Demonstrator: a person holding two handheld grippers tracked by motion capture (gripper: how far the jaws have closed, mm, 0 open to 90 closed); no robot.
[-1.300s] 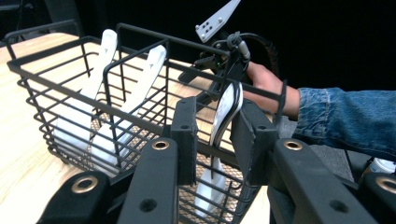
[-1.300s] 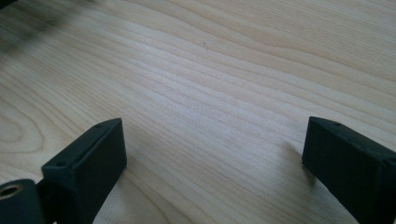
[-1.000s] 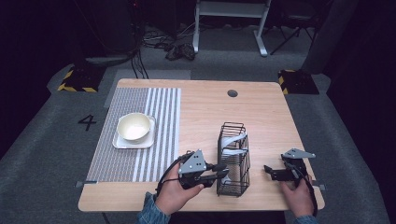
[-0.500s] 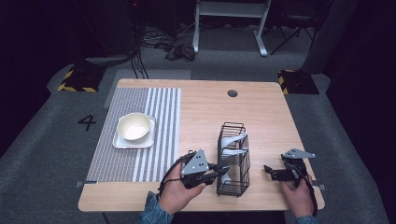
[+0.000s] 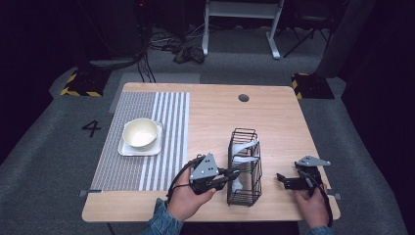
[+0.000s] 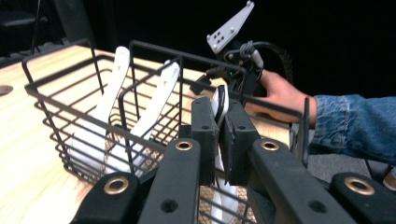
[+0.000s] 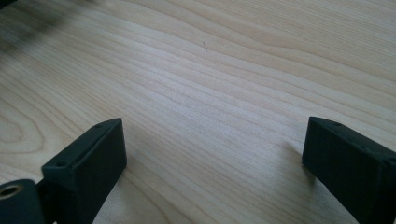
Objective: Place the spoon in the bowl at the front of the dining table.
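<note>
Since the earlier frame, the left hand-held gripper [image 5: 234,173] has pushed a little further right, up to the near left side of the wire basket [image 5: 244,166], and its jaws have just been closing; they now pinch the upper edge of a white plate [image 6: 219,100] that stands on edge in the basket's near slot. Seen along the left hand-held gripper's own jaws, that plate rises straight up between the pads, its long edge running up and down and a little away, with two more white plates [image 6: 112,88] leaning in the slots farther along. The basket stands on the bench [image 5: 210,112] right of centre, its long axis running near to far, so the gripped plate can only come out upward, clear of the top wire. The right hand-held gripper [image 5: 280,179] rests on the bench to the basket's right, apart from it, jaws wide open with nothing between them. The left one is plainly nearer the plates.
</note>
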